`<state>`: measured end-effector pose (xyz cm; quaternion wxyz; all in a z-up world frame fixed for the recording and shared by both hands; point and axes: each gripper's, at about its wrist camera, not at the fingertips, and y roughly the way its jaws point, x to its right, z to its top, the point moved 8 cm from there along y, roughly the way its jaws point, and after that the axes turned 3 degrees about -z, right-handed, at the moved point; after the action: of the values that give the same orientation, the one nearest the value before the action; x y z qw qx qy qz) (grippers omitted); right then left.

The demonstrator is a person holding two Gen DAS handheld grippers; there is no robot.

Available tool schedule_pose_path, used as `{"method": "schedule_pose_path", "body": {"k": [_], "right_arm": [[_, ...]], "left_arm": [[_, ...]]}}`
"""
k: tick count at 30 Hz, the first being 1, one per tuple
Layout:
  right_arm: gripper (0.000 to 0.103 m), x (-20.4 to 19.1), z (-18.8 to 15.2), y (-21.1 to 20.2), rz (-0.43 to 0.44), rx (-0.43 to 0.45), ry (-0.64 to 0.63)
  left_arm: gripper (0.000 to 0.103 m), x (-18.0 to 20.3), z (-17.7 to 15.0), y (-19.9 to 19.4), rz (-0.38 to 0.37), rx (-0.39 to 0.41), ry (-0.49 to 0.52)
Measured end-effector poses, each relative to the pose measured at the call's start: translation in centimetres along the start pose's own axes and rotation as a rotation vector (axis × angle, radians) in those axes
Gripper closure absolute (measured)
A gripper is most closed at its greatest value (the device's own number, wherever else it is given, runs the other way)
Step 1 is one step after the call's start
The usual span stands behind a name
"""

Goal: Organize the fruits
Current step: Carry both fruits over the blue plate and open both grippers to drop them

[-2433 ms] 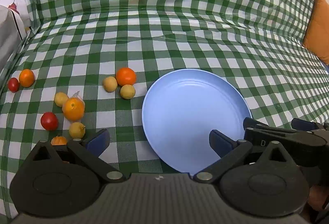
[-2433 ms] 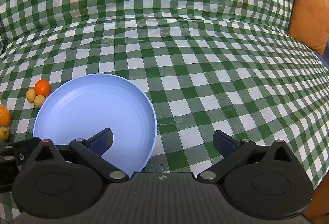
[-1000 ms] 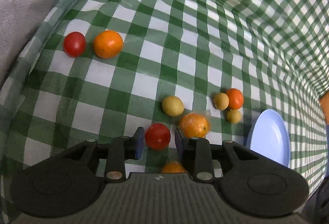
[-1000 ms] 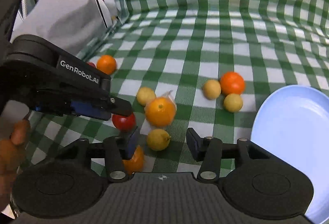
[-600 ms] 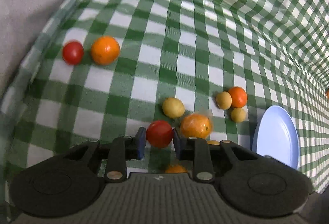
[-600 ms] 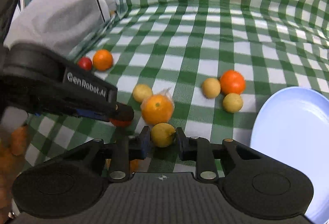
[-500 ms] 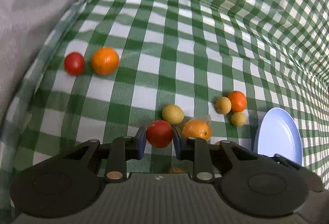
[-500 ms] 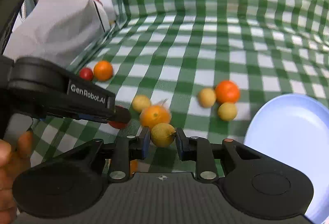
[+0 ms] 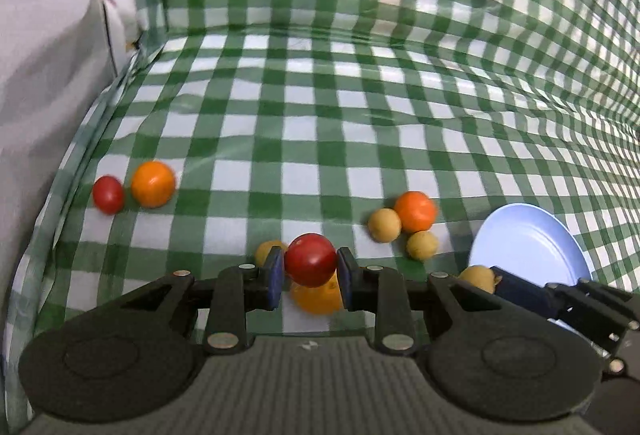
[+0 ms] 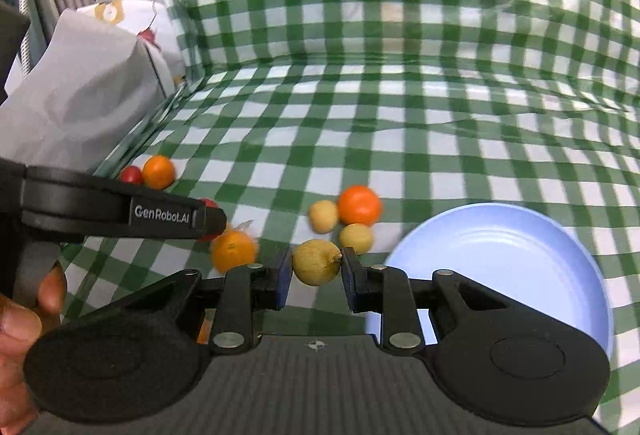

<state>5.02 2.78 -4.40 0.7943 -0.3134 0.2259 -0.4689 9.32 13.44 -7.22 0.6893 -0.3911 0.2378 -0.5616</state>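
Note:
My left gripper (image 9: 311,277) is shut on a red tomato (image 9: 310,259) and holds it above the checked cloth. My right gripper (image 10: 316,275) is shut on a yellow lemon (image 10: 316,262), lifted off the cloth; the lemon also shows in the left wrist view (image 9: 477,278). The light blue plate (image 10: 520,255) lies to the right, empty; it also shows in the left wrist view (image 9: 528,247). An orange in clear wrap (image 10: 233,250) lies below the left gripper. An orange (image 10: 359,205) and two small yellow fruits (image 10: 323,216) cluster left of the plate.
A second tomato (image 9: 108,194) and an orange (image 9: 153,183) lie far left by the cloth's edge. A grey and white bag (image 10: 80,95) stands beyond that edge. The green checked cloth (image 9: 360,115) rises into a back wall behind.
Both grippers closed on their fruits and have lifted them off the cloth. The views have tilted up and swung toward the plate.

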Motion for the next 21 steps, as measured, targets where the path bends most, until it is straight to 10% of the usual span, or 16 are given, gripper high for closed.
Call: {"method": "schedule_pose_path", "body": {"k": [21], "right_arm": [[0.075,16.0,0.6,-2.6,-0.225,0.045,0.188]], "left_arm": [[0.072,13.4,-1.3,-0.4,-0.300,0.047,0.177]]}}
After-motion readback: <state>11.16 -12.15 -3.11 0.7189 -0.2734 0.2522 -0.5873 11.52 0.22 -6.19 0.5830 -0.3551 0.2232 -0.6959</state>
